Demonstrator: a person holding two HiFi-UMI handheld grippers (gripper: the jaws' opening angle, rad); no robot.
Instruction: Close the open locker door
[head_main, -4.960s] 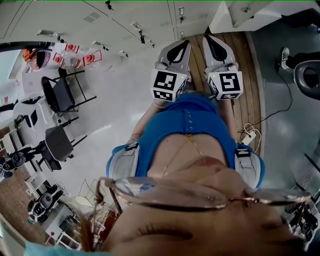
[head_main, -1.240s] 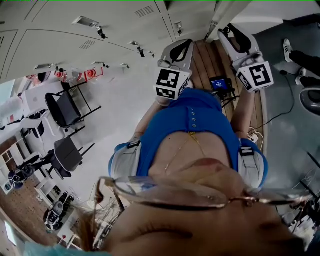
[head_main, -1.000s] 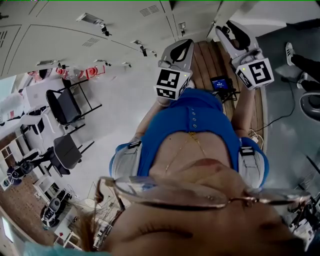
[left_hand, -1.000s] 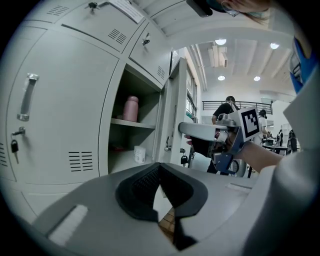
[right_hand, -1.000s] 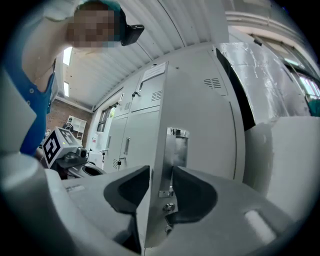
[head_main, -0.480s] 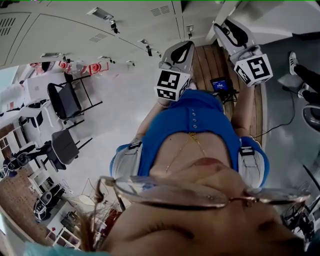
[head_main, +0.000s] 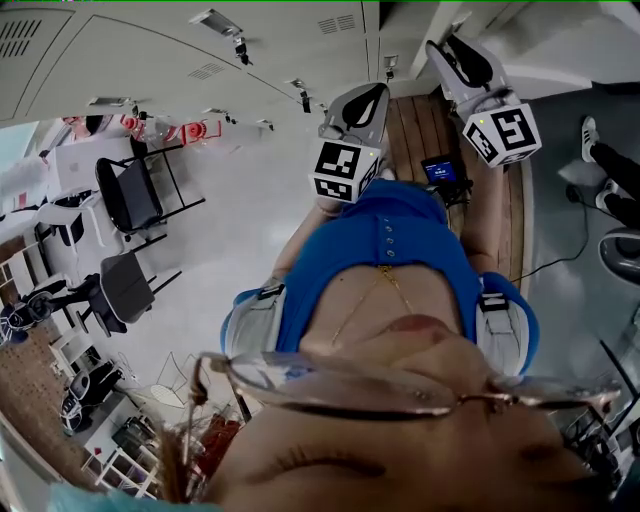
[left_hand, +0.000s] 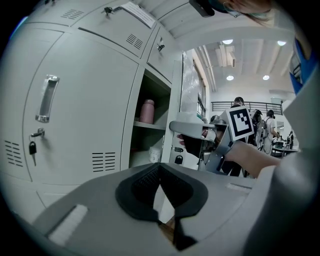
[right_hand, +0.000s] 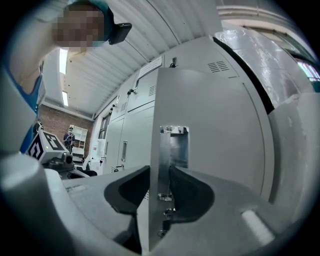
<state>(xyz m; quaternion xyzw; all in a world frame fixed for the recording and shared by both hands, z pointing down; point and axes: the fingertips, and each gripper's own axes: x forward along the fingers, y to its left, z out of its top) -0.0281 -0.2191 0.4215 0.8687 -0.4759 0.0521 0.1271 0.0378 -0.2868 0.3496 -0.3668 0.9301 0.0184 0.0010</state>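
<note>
The open locker door (right_hand: 215, 125) is a grey metal panel with a recessed steel handle (right_hand: 174, 150). My right gripper (right_hand: 160, 172) straddles its free edge. Its jaws are closing, with one pad against each face of the door. From the left gripper view I see the right gripper (left_hand: 192, 134) at the door beside the open locker (left_hand: 150, 145), which holds a pink bottle (left_hand: 146, 111). My left gripper (left_hand: 160, 167) hangs back with its tips together and nothing in them. In the head view the left gripper (head_main: 362, 95) is near my chest and the right gripper (head_main: 450, 50) reaches further out.
A row of closed grey lockers (left_hand: 75, 115) runs to the left, each with a handle (left_hand: 46, 98) and a key (left_hand: 32, 148). Black chairs (head_main: 125, 195) stand on the pale floor at left. A cable (head_main: 545, 255) and a small device (head_main: 440, 168) lie near the wooden strip (head_main: 410, 120).
My right gripper has moved up and away from the left one, out to the door's edge. The left gripper has stayed near my chest, and my head view has shifted slightly.
</note>
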